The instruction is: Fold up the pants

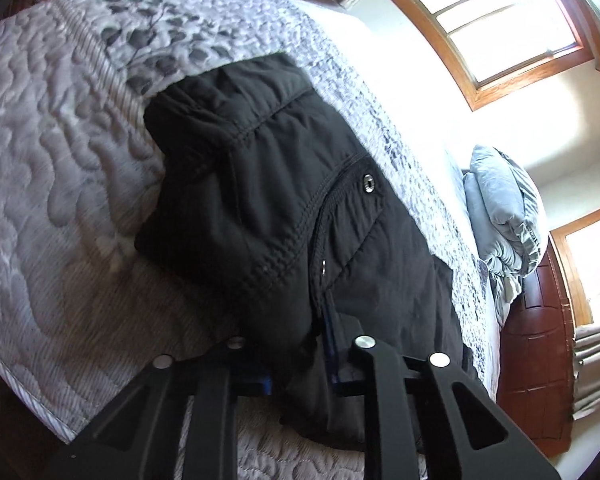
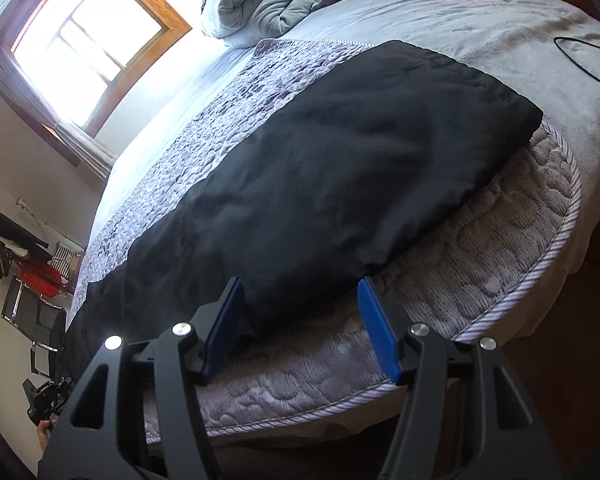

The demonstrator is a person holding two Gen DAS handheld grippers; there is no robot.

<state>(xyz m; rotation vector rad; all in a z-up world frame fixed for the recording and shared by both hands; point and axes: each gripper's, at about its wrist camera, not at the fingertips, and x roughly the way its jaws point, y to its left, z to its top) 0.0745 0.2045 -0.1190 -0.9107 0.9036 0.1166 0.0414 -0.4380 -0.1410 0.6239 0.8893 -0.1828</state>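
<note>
The left gripper [image 1: 300, 364] has its jaws pinching a bunched edge of the black pants [image 1: 284, 208], matte woven cloth with stitched seams and a metal snap [image 1: 368, 183]. The right gripper [image 2: 300, 328] holds its blue-padded jaws spread at the trouser leg's edge. The pants lie on a quilted grey coverlet [image 2: 480, 248] on the bed.

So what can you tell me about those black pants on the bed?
The black pants look like thin, slightly shiny woven cloth with stitched seams, a gathered waistband, a zipper fly and a silver snap. They lie stretched out on a grey quilted mat on the bed, legs flat with soft wrinkles. The left gripper pinches a fold of cloth below the zipper. The right gripper sits open at the leg's near edge.
</note>
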